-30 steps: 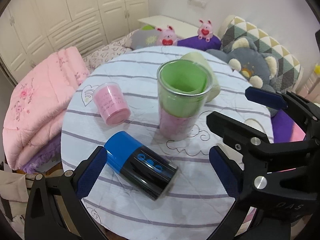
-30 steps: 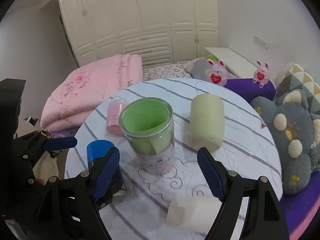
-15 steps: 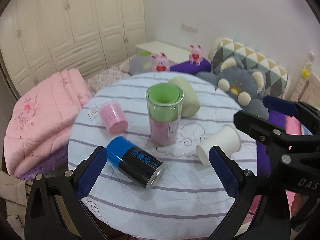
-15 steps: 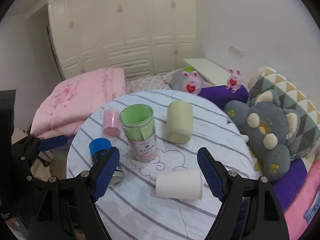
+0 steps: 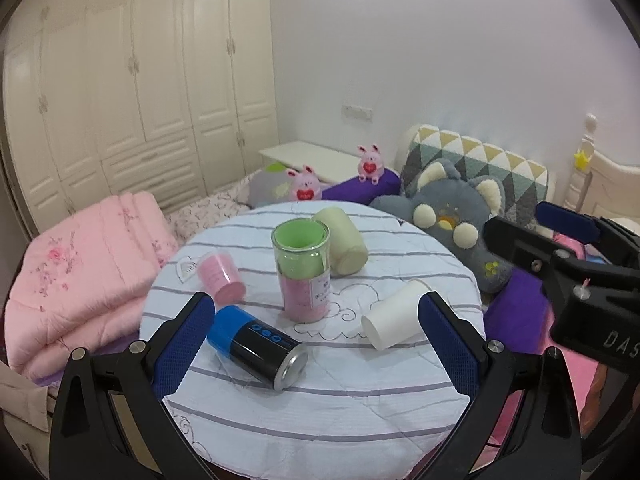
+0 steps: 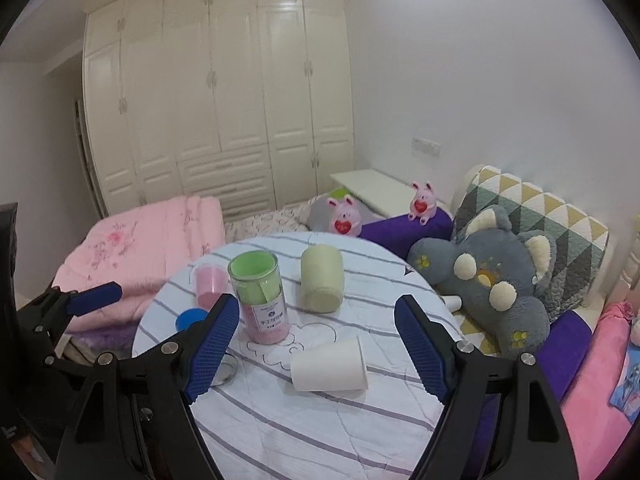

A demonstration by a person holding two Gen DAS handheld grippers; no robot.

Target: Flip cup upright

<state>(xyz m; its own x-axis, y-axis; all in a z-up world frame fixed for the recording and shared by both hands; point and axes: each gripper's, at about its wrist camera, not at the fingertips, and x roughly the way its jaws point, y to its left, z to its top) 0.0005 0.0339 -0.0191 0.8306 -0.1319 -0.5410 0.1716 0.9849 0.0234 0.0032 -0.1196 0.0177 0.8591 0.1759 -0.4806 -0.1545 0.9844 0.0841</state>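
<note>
A white paper cup (image 5: 394, 315) lies on its side on the round striped table (image 5: 320, 408); it also shows in the right wrist view (image 6: 328, 366). A pale green cup (image 5: 342, 240) (image 6: 322, 278) lies on its side at the back. A pink cup (image 5: 220, 276) (image 6: 209, 285) stands upside down at the left. A blue and black tumbler (image 5: 256, 346) lies on its side. My left gripper (image 5: 316, 340) is open, held back above the table's near side. My right gripper (image 6: 316, 344) is open above the white cup.
A clear jar (image 5: 304, 270) with green and pink contents stands upright mid-table. A pink quilt (image 5: 80, 280) lies to the left. A grey plush cushion (image 6: 492, 284) and purple bedding lie to the right. White wardrobes (image 6: 220, 100) stand behind.
Both grippers have pulled back and up from the table. The whole table and the white cup have come into the left wrist view. No object has moved.
</note>
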